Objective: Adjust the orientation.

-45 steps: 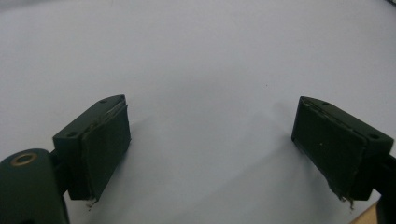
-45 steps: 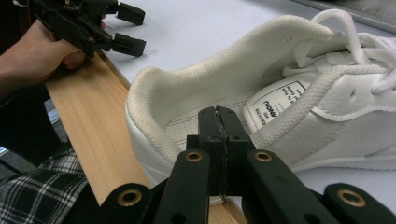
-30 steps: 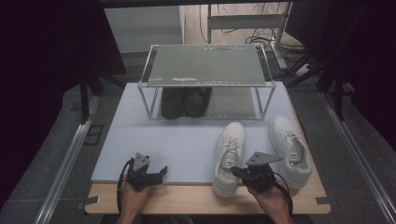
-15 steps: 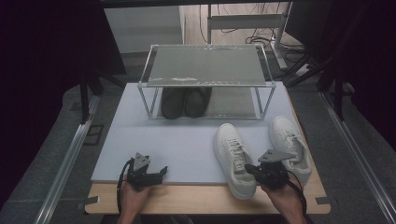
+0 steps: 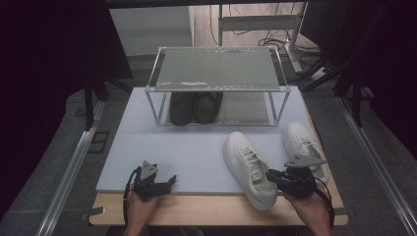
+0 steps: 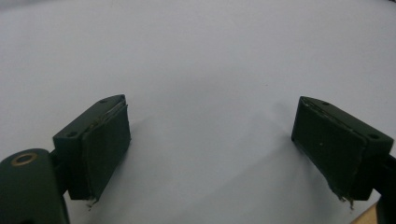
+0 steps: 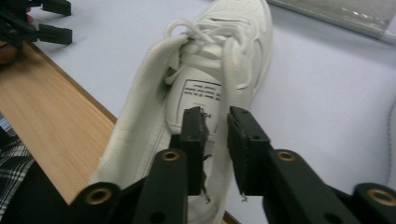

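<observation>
R gripper (image 5: 273, 178) sits at the near right of the mat (image 5: 196, 147), by the heel of the nearer white shoe (image 5: 250, 167). In the R gripper view its jaws have just been opening: a narrow gap shows between the pads, w/ the shoe's (image 7: 205, 88) heel opening right behind and below them. Can't tell if the left pad still touches the collar; the gap itself looks empty, so no grip. Heel end of that shoe is cut off by the jaws and the bottom edge in that view. From the high view the heel overhangs the mat onto the wood table (image 5: 206, 209) edge, toe angled toward the rack (image 5: 216, 83).

2nd white shoe (image 5: 305, 147) lies just right of it; its heel is hidden behind the R gripper's grey plate and hand (image 5: 310, 209).

L gripper (image 5: 164, 183) rests at the near left mat edge, well apart from both shoes. L gripper view: jaws wide apart, nothing but bare mat (image 6: 210, 70) between them.

Dark shoes (image 5: 195, 107) sit under the rack, tops hidden by the shelf and too dim to read detail. Room around the table is near black.
</observation>
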The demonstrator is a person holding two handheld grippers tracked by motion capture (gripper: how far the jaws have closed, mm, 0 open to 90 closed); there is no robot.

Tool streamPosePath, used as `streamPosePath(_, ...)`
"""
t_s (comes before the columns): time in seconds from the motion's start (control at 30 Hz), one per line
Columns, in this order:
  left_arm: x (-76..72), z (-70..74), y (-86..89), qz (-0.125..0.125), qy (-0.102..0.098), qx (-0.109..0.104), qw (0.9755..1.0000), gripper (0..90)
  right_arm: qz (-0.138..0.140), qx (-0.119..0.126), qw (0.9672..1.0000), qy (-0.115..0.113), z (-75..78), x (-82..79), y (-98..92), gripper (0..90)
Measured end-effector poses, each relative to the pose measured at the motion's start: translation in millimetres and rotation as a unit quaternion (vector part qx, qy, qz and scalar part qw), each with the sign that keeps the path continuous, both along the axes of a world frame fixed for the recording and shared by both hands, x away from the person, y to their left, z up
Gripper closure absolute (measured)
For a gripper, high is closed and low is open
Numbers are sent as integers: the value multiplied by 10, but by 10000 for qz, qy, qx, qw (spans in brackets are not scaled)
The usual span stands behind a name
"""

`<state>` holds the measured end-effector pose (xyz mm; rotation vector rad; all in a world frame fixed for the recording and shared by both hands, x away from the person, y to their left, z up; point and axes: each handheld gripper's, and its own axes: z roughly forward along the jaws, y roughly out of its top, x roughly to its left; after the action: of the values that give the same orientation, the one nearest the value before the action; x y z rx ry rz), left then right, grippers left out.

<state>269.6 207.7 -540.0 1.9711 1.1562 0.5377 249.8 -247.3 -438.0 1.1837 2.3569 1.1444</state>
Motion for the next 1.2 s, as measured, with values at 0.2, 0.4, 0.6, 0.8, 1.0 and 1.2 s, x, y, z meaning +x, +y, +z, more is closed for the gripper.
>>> streamPosePath(0.2, 0, 0, 0, 0, -1, -1, 10000, 113, -83, 39, 9997, 206, -10, 127, -10, 628)
streamPosePath(0.4, 0, 0, 0, 0, 0, -1, 10000, 113, -126, -44, 9996, 259, -31, 259, 59, 585)
streamPosePath(0.6, 0, 0, 0, 1, 0, -1, 10000, 113, -132, -118, 9989, 434, -87, 368, 99, 611)
streamPosePath(0.8, 0, 0, 0, 1, 0, -1, 10000, 113, -65, -26, 9988, 477, -93, 404, 101, 741)
streamPosePath(1.0, 0, 0, 0, 0, 0, 0, 10000, 113, -194, 332, 9962, 784, -102, 434, 60, 807)
streamPosePath(1.2, 0, 0, 0, 1, 0, -2, 10000, 113, -304, 771, 9913, 1025, -122, 458, -2, 818)
